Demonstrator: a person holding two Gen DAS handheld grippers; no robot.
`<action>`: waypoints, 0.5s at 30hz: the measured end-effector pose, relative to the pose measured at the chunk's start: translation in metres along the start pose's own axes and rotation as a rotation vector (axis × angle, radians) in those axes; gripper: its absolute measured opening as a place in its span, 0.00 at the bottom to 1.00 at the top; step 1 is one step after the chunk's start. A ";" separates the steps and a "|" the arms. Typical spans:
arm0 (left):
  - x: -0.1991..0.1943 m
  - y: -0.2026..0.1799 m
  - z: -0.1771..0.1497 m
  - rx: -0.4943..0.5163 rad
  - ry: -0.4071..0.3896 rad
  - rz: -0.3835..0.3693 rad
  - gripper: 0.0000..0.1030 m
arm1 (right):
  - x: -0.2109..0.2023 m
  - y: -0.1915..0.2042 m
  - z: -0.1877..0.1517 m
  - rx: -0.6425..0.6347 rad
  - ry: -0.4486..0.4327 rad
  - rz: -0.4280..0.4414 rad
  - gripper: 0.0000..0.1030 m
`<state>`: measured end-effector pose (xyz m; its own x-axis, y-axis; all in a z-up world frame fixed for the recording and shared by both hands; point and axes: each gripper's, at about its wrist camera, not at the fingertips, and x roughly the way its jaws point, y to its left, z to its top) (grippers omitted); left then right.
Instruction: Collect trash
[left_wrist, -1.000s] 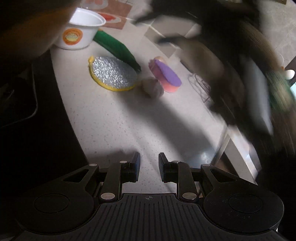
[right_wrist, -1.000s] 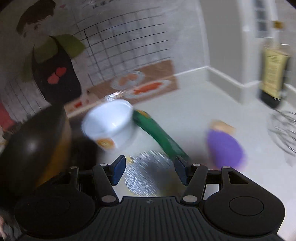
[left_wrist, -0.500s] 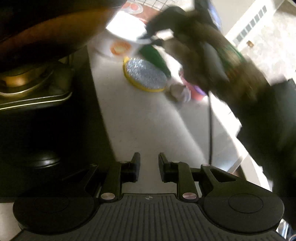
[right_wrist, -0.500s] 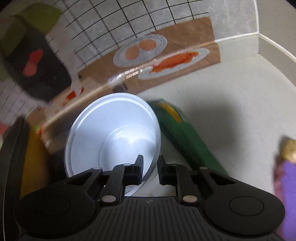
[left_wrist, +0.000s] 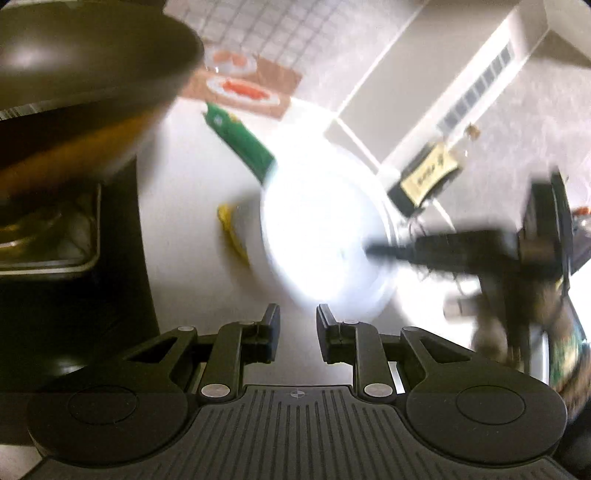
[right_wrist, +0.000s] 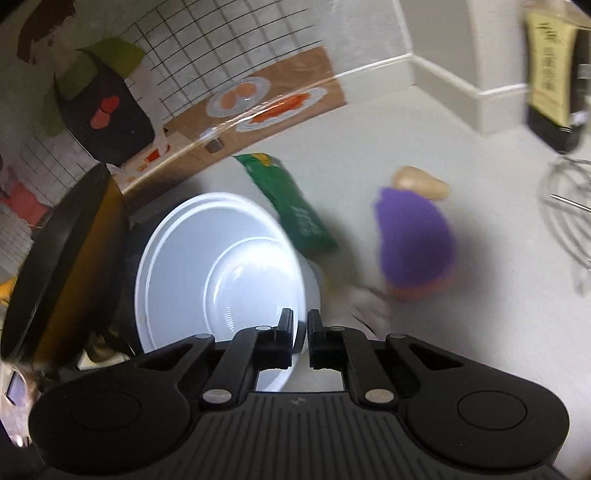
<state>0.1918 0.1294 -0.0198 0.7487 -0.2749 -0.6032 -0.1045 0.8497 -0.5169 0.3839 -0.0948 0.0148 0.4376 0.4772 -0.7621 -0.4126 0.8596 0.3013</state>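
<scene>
From your left wrist camera, your left gripper (left_wrist: 297, 329) hangs over the pale bench (left_wrist: 184, 236) with its fingers (left_wrist: 271, 334) set narrowly apart and nothing between them. Ahead of it the white bowl (left_wrist: 317, 236) shows as a bright, blurred disc, with your right gripper (left_wrist: 373, 251) reaching in from the right and meeting the bowl's edge. A green wrapper (left_wrist: 240, 140) lies beyond the bowl, and a yellow rim (left_wrist: 231, 230) peeks out at the bowl's left side. A dark pan (left_wrist: 81, 62) fills the upper left corner, and a dark bottle with a tan label (left_wrist: 424, 181) stands at the right.

From your right wrist camera, your right gripper (right_wrist: 301, 338) has its fingers (right_wrist: 286, 341) pinched onto the rim of the white bowl (right_wrist: 207, 273), one inside and one outside the wall. The bowl sits tilted beside the dark pan (right_wrist: 55, 258). The green wrapper (right_wrist: 291, 206) lies just behind the bowl, a purple object (right_wrist: 413, 240) lies to its right with a tan piece (right_wrist: 421, 182) at its far end, and a crumpled pale wad (right_wrist: 369, 306) rests near the fingertips. A wire whisk (right_wrist: 565, 210) shows at the right edge
</scene>
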 end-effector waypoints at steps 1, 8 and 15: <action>-0.005 0.001 0.000 -0.007 -0.014 -0.014 0.24 | -0.006 -0.001 -0.007 -0.009 -0.004 -0.019 0.06; 0.000 -0.006 0.004 0.096 -0.035 0.061 0.24 | -0.038 0.005 -0.059 -0.039 0.006 -0.034 0.06; 0.019 -0.005 -0.005 0.146 0.059 0.089 0.24 | -0.043 0.017 -0.087 -0.079 0.001 -0.030 0.07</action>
<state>0.2030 0.1173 -0.0319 0.7006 -0.2179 -0.6795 -0.0690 0.9271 -0.3684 0.2883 -0.1165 0.0032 0.4500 0.4515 -0.7705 -0.4615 0.8562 0.2323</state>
